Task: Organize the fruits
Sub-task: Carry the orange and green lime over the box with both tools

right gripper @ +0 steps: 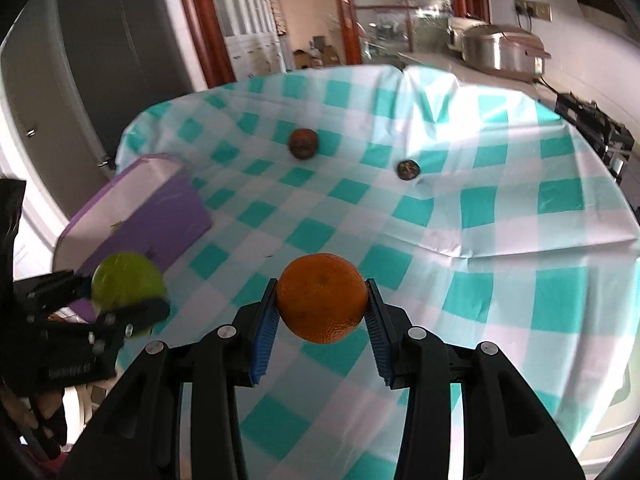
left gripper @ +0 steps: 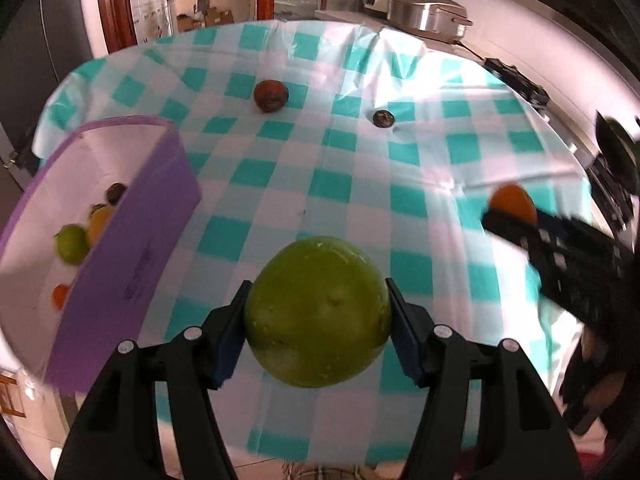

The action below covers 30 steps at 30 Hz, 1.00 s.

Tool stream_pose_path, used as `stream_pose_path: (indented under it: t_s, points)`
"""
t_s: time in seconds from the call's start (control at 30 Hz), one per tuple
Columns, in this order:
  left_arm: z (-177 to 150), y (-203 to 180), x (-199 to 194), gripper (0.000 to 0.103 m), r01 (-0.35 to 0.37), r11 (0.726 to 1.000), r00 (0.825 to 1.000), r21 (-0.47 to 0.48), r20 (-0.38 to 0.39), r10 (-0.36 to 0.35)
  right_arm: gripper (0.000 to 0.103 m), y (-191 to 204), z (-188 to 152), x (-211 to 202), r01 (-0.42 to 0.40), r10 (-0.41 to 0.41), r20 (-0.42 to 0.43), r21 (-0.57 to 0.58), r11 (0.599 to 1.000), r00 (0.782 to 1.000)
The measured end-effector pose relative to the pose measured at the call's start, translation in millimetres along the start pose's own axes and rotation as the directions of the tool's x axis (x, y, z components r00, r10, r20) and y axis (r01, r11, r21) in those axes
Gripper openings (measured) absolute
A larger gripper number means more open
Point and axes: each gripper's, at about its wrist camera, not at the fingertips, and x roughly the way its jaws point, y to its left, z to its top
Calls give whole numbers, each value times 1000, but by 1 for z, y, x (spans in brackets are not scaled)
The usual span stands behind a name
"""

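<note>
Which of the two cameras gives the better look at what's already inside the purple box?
The left wrist view. There the purple box opens toward the camera, showing a green fruit, a yellow one, a dark one and a small orange one, all blurred. The right wrist view shows the box from farther off; its contents cannot be made out.

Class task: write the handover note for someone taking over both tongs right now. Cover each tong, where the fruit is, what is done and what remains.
Left tongs: shut on the green fruit, held above the cloth near the purple box.
Right tongs: shut on the orange, also in the air.
Done: several small fruits already lie in the box.
Left: put both held fruits in the box, then fetch the reddish fruit and the small dark fruit from the far side of the cloth.
</note>
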Motion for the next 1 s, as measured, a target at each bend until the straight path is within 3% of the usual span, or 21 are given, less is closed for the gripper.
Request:
stream_pose_path:
  t_s: [0.2, 0.4, 0.6, 0.77, 1.0]
  points:
    - [-24, 12, -54, 64, -12, 1000, 998, -10, 57, 13, 41, 38, -5, -26, -32, 33, 31, -44, 999, 999]
    - [-26, 51, -62, 64, -4, 998, 997, -64, 74, 9, 41, 77, 2, -17, -20, 20, 4, -108, 994, 1000]
    - [-19, 122, -61, 64, -16, 998, 998, -55, 64, 20, 41, 134, 23, 27, -7, 3, -34, -124, 992, 999]
    - [-7, 206, -71, 64, -45, 998, 995, -42, 83, 48, 42, 201, 48, 70, -20, 13, -62, -127, 992, 998]
    - [-6, 292, -49, 64, -20, 1000, 1000, -8, 9, 20, 42, 281, 67, 112, -7, -5, -84, -143, 990, 996]
